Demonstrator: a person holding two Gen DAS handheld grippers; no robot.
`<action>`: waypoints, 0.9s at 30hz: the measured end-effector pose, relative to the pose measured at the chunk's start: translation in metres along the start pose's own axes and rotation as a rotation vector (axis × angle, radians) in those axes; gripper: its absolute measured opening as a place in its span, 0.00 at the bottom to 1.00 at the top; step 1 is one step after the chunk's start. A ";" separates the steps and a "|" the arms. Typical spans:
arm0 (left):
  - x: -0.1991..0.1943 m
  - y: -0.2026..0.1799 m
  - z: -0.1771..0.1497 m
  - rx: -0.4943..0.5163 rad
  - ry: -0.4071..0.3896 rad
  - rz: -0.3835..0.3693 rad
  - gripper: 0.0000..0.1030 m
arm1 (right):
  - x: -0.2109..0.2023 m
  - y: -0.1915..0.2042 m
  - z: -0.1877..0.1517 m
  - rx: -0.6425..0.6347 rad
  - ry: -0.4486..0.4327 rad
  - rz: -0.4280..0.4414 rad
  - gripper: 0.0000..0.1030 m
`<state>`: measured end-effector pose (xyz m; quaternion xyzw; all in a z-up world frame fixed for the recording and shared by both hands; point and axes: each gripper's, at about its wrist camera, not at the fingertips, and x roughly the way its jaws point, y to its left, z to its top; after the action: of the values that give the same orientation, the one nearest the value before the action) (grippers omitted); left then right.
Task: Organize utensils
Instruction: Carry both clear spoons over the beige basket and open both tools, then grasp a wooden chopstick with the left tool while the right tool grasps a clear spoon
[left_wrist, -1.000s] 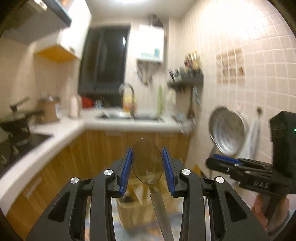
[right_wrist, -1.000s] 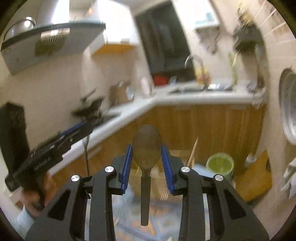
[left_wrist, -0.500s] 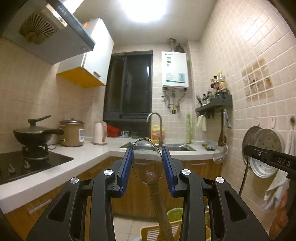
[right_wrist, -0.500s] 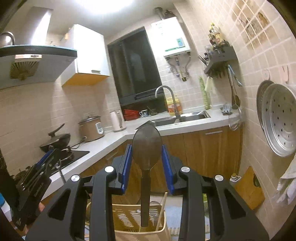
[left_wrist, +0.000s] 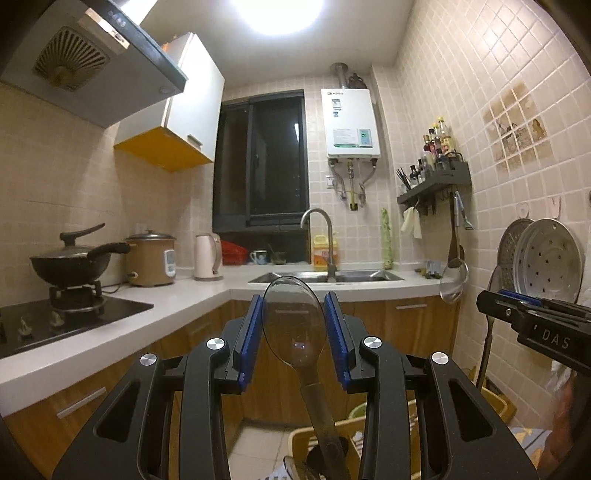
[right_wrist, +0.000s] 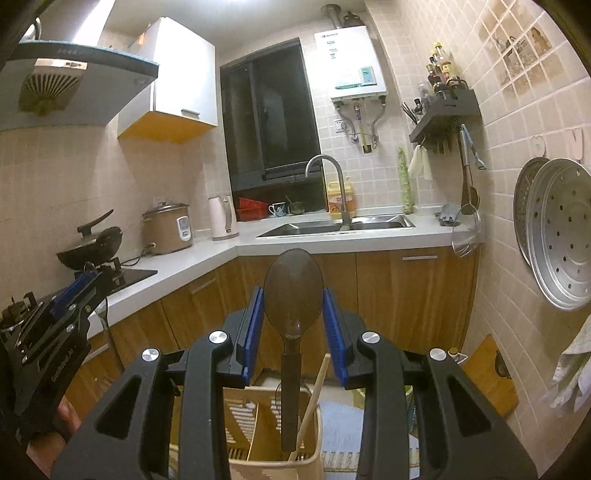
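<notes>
A: Kitchen tiles fill the left wrist view; left gripper (left_wrist: 293, 328) jaws, partly closed, pinch a clear spoon (left_wrist: 293, 323) by its bowl, handle hanging over the basket (left_wrist: 301, 441). It may swing and miss.

B: Right wrist view: right gripper (right_wrist: 293, 321) likewise clamps a dark spoon (right_wrist: 293, 295), handle dangling in the slatted holder (right_wrist: 258, 417); it could snag the wooden stick (right_wrist: 314, 395).

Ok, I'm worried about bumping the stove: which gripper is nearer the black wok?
Left. The left gripper is on the stove side, by the wok; the right gripper is across the aisle, beside the steamer trays on the tiled wall.
</notes>
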<state>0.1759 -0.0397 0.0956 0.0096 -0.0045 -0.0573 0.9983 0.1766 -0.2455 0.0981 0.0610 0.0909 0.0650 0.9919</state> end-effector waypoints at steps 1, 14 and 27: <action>-0.001 0.001 0.000 -0.004 0.004 -0.007 0.32 | -0.002 0.001 0.000 -0.003 0.009 0.008 0.29; -0.080 0.026 0.056 -0.033 -0.006 -0.047 0.53 | -0.076 0.003 0.021 0.012 0.161 0.059 0.61; -0.138 0.023 0.010 0.172 0.382 -0.148 0.69 | -0.082 0.016 -0.073 0.039 0.860 0.043 0.61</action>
<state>0.0411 -0.0008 0.1048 0.1058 0.1806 -0.1270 0.9696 0.0807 -0.2330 0.0430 0.0487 0.4960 0.1036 0.8608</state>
